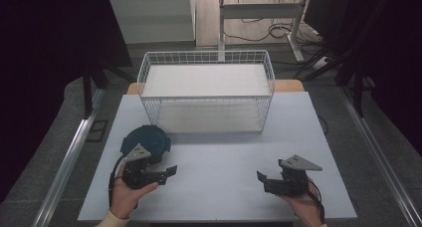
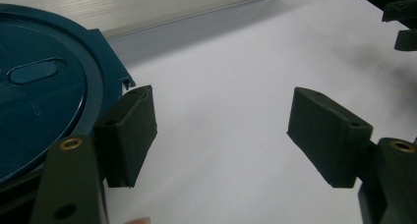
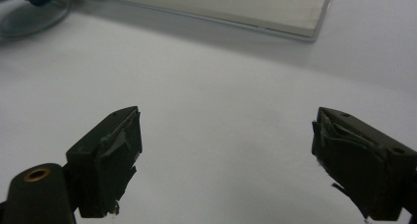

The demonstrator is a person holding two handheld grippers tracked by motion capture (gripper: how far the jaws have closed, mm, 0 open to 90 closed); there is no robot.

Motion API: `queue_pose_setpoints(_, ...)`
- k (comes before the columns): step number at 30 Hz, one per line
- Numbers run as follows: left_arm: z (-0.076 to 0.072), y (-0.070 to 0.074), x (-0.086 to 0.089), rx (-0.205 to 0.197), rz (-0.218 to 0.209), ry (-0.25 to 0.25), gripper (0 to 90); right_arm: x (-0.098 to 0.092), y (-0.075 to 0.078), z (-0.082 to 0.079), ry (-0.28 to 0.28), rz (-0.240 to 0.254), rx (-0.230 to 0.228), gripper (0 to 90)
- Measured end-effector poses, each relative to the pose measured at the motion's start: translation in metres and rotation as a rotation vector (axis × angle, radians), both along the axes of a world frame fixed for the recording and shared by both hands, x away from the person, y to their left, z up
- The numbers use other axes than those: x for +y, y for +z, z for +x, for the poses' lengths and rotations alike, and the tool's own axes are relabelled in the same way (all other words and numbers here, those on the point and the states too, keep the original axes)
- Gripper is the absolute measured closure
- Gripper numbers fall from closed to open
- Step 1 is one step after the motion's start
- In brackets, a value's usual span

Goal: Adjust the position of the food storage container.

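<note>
Blue lid [image 1: 147,139] (round, dark teal, w/ a raised rim and an oval dimple in its top) lies flat on the white table [image 1: 219,162], near the table's left side and just in front of the left corner of the white wire basket [image 1: 206,90]. In the left gripper view the lid [image 2: 46,101] sits at the left edge of the picture, its squared tab right next to the tip of one black jaw; can't tell if they touch.

Left gripper [image 1: 171,171] is held low over the table in the person's left hand [image 1: 127,192], just in front of the lid, jaws pointing toward the table's middle. Its jaws stand wide apart w/ nothing but bare table between them; the lid is outside the gap, beside one jaw.

Right gripper [image 1: 260,177] is held in the right hand [image 1: 303,204] at the table's right front, well apart from the lid, jaws pointing toward the left gripper. Jaws wide too, nothing between them, only white tabletop in the right gripper view. Pads [image 3: 115,145] look worn, w/ frayed tape at the edges.

Basket stands at the table's far side, two levels, each w/ a pale flat board; its bottom edge [image 3: 206,8] runs across the top of the right gripper view.
</note>
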State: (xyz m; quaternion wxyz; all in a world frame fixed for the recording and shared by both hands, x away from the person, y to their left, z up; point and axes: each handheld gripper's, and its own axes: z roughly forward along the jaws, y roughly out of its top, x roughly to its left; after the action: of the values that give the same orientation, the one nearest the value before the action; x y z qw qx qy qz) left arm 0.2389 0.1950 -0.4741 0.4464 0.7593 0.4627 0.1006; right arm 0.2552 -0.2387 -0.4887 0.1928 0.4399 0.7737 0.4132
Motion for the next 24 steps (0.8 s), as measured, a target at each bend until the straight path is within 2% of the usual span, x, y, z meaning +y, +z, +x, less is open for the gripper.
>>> queue_pose_setpoints(3, 0.0, -0.001, 0.001, 0.005, 0.001, 0.007, 25.2, -0.001, -0.002, 0.0, -0.005, 0.006, -0.002, 13.8)
queue_pose_setpoints(4, 0.001, -0.002, 0.003, 0.008, 0.0, 0.015, 25.1, -0.003, -0.002, 0.0, -0.021, 0.022, -0.017, 15.5)
queue_pose_setpoints(8, 0.0, -0.002, 0.004, 0.008, -0.003, 0.021, 25.0, -0.004, -0.001, 0.0, -0.024, 0.033, -0.017, 15.6)
queue_pose_setpoints(16, -0.001, -0.002, 0.007, 0.006, -0.009, 0.025, 25.0, -0.001, -0.003, -0.001, 0.008, 0.019, -0.013, 15.9)
queue_pose_setpoints(24, 0.0, -0.003, 0.011, 0.008, -0.009, 0.037, 25.0, -0.003, -0.008, 0.002, 0.011, 0.003, 0.005, 16.2)
